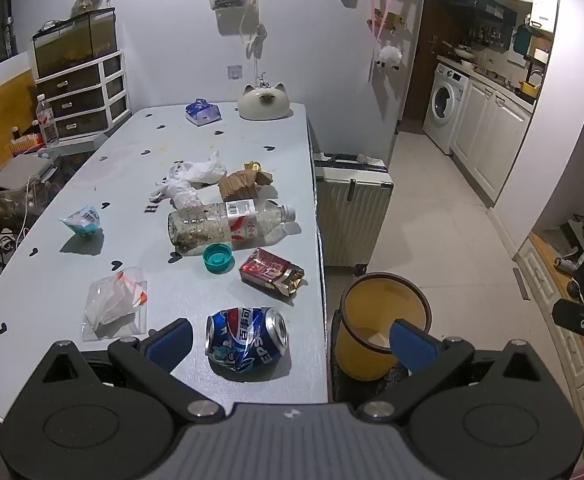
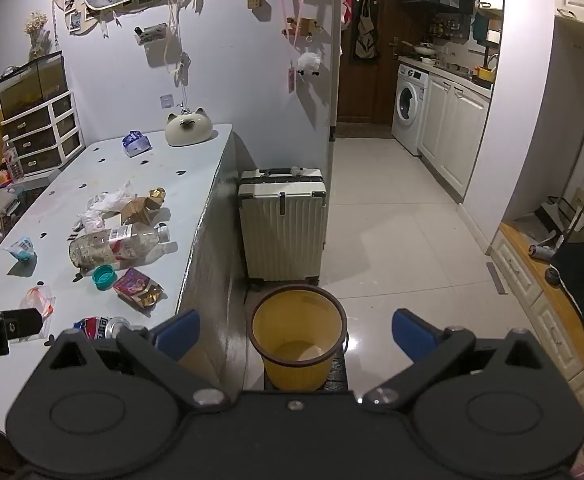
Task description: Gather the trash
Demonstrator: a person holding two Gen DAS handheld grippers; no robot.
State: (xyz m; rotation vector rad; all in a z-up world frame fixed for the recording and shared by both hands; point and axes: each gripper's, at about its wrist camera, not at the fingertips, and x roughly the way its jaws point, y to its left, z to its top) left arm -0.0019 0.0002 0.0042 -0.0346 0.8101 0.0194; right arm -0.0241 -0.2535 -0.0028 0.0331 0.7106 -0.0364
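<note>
Trash lies scattered on a pale blue table. Nearest is a crushed blue cola can, then a red snack wrapper, a teal cap, a plastic bottle on its side, a clear plastic bag, crumpled white tissue and brown paper. A yellow bin stands on the floor beside the table. My left gripper hovers open over the table's near edge, the can between its fingers but untouched. My right gripper is open above the bin, holding nothing.
A white suitcase stands against the table's side behind the bin. A cat-shaped ceramic piece and a blue tissue pack sit at the table's far end. Tiled floor runs toward a kitchen with a washing machine.
</note>
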